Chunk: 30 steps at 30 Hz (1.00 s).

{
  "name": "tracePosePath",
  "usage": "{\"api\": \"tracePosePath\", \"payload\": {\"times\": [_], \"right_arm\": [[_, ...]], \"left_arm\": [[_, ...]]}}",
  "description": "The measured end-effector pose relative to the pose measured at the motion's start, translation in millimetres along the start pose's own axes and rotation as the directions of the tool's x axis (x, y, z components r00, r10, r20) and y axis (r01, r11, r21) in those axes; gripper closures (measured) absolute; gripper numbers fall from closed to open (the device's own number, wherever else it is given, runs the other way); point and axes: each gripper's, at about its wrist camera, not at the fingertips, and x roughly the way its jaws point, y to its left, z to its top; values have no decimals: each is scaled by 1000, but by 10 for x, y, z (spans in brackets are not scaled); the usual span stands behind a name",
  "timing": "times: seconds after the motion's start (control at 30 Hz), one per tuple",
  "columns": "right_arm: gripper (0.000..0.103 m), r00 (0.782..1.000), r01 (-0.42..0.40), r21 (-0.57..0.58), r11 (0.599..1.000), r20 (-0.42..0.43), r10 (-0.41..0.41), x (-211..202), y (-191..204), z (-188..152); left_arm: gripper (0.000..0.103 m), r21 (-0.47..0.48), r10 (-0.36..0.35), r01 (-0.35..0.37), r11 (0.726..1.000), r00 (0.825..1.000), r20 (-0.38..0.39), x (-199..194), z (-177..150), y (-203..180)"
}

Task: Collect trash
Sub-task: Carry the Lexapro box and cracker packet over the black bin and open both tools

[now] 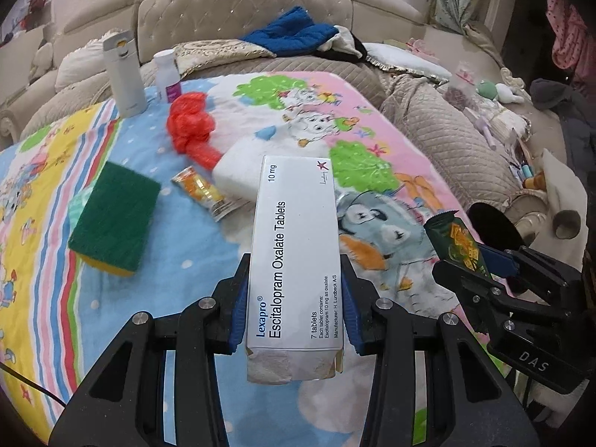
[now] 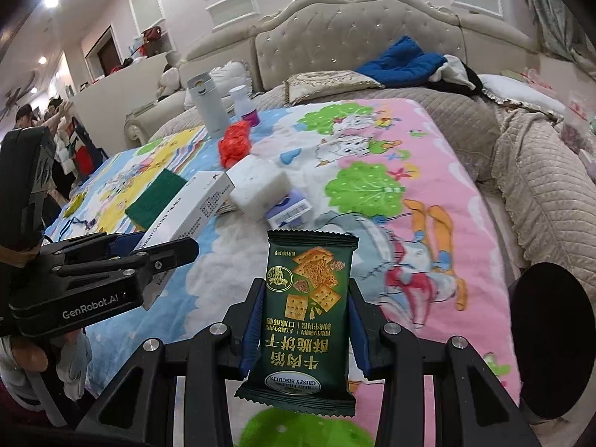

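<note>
On the bed, a blanket (image 1: 156, 223) carries the loose things: a flask (image 1: 124, 76) and a pill bottle (image 1: 167, 76) stand at its far left, a net bag (image 1: 192, 126) lies just before them, and a scouring sponge (image 1: 115, 219) lies nearer, with a snack wrapper (image 1: 203, 192) to its right. A foam block (image 2: 260, 188) sits behind a small carton (image 2: 290, 208). The left hand-held gripper (image 1: 296, 300) holds a tablet box (image 1: 294, 246) above the blanket, left of the right hand-held gripper (image 2: 305, 326) with a biscuit packet (image 2: 307, 309); a folded garment (image 2: 402, 61) lies by the headboard (image 2: 354, 26).

One tablet box (image 1: 294, 257), one biscuit packet (image 2: 309, 313), one green sponge (image 1: 115, 219), two bottles (image 1: 124, 78).
</note>
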Motion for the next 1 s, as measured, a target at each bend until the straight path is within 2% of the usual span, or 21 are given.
{"api": "tracePosePath", "payload": {"times": [0.4, 1.0], "right_arm": [[64, 997, 67, 63, 996, 20, -68, -209, -423, -55], [64, 984, 170, 182, 968, 12, -175, -497, -1251, -218]], "left_arm": [[63, 49, -66, 66, 997, 998, -2, 90, 96, -455], [63, 131, -156, 165, 978, 985, -77, 443, 176, -1272]]}}
